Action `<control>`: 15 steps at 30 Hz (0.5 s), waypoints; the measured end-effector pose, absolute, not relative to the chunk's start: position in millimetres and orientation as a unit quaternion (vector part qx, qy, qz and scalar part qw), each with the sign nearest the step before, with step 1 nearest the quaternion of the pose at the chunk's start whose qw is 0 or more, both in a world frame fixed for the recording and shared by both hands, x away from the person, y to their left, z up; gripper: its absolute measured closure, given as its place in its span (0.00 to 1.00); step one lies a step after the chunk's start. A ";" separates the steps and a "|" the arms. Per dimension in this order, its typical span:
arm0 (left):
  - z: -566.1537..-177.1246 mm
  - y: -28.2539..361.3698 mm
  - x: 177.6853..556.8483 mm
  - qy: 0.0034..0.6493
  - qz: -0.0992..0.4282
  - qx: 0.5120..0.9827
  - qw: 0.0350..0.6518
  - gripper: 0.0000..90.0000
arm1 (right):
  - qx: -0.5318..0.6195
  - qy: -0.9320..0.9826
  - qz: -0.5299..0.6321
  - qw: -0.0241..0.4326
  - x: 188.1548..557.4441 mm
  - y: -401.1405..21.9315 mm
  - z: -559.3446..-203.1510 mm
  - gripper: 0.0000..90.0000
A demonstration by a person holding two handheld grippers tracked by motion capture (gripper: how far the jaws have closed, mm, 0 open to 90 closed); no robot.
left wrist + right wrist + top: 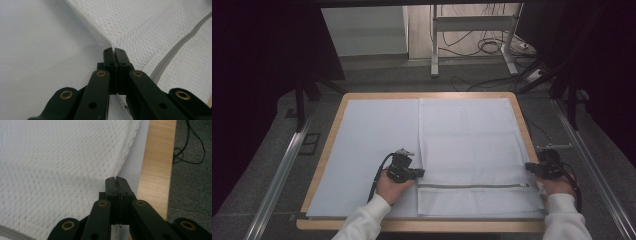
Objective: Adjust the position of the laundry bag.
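Jaws clamped: left gripper (114,50) and right gripper (116,179) each pinch a mesh bag (469,140) edge; step: folding; next, lift together.

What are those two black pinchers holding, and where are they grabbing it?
Both hold the white mesh bag: the left gripper pinches its left edge, the right gripper its right edge, both above the grey zipper.
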State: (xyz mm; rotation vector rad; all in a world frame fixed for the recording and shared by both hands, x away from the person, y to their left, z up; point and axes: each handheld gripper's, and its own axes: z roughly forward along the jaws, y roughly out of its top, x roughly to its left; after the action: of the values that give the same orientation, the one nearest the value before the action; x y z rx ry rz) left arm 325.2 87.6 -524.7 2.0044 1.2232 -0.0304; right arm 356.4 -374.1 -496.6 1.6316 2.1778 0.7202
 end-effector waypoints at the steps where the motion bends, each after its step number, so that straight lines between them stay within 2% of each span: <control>1: -524.4 89.0 325.5 0.479 -0.012 0.790 0.383 1.00 | 0.571 0.764 0.253 0.162 356.6 -373.6 -496.8 0.98; 15: -525.3 105.8 325.7 0.488 -0.012 0.784 0.384 1.00 | 0.558 0.770 0.268 0.153 356.9 -360.9 -496.4 0.98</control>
State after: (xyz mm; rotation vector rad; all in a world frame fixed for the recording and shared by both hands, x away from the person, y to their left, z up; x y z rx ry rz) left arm 325.7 105.8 -525.3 1.9987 1.2431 -0.0300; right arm 356.9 -360.9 -496.4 1.5995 2.2092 0.7682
